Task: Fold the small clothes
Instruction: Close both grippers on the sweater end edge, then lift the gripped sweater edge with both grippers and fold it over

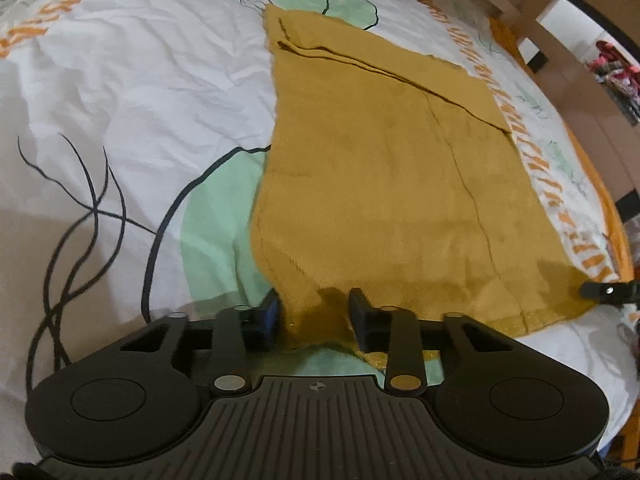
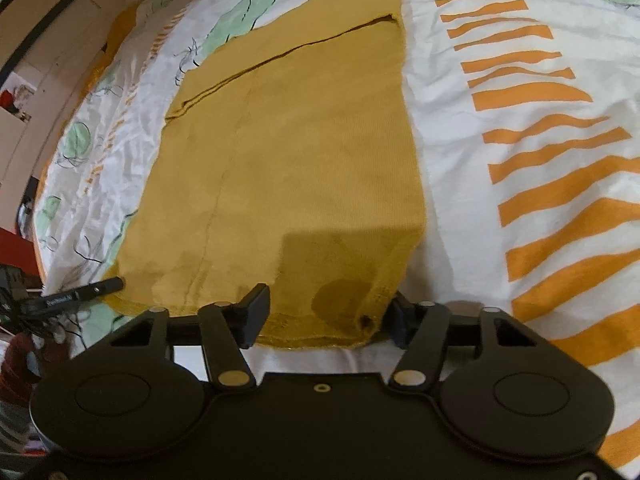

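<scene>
Garment lies on bedsheet, tools at its near hem.

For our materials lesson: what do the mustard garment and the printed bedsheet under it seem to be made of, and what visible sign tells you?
Mustard garment: seemingly a matte, fine-ribbed knit; faint parallel ribs and a stitched hem show, fibre unclear.
Printed bedsheet: probably thin woven cotton or a blend; it shows sharp creases, a slight sheen, and flat orange, green and black print.

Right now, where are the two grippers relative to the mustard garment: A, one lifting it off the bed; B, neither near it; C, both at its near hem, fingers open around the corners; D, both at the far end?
C: the left gripper and right gripper each straddle the mustard garment at its near hem, fingers apart, cloth flat on the bedsheet.
</scene>
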